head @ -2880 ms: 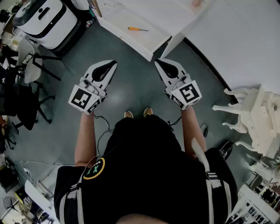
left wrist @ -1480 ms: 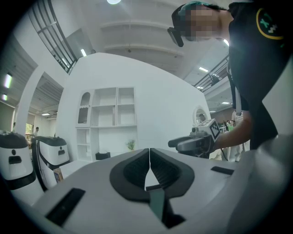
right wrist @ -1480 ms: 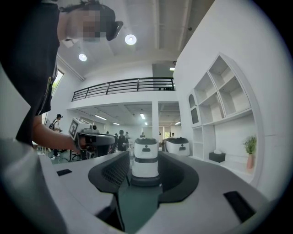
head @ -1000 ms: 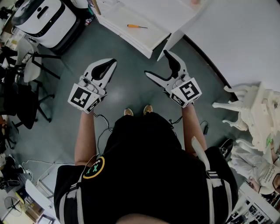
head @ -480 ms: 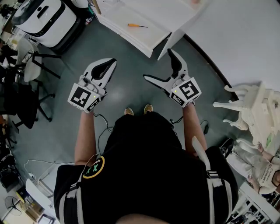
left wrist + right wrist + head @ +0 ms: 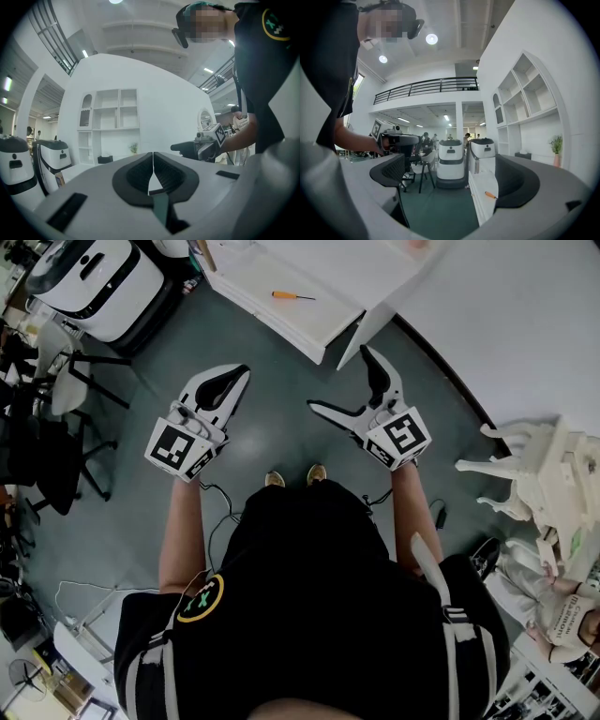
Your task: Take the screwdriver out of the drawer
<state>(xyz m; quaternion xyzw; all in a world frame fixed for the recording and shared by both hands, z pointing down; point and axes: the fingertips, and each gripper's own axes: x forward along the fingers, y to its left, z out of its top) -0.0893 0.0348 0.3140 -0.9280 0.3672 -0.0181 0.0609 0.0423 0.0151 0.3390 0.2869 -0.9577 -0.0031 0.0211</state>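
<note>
Two grippers are held near the drawer (image 6: 300, 324).
Jaws of the right gripper (image 6: 339, 379) have just been drawn wide apart, nothing between; those of the left gripper (image 6: 234, 377) are pressed together, empty.

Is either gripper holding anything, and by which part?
Nothing. The left gripper is shut and empty; the right gripper has just opened wide, also empty. The screwdriver lies in the drawer.

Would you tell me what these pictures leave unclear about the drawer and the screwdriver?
- Screwdriver tip: too small in the head view; in the right gripper view a jaw of the right gripper hides it.
- Drawer far end: cut off by the head view's top edge.
- Drawer's inside in the right gripper view: seen edge-on, partly behind that jaw.
</note>
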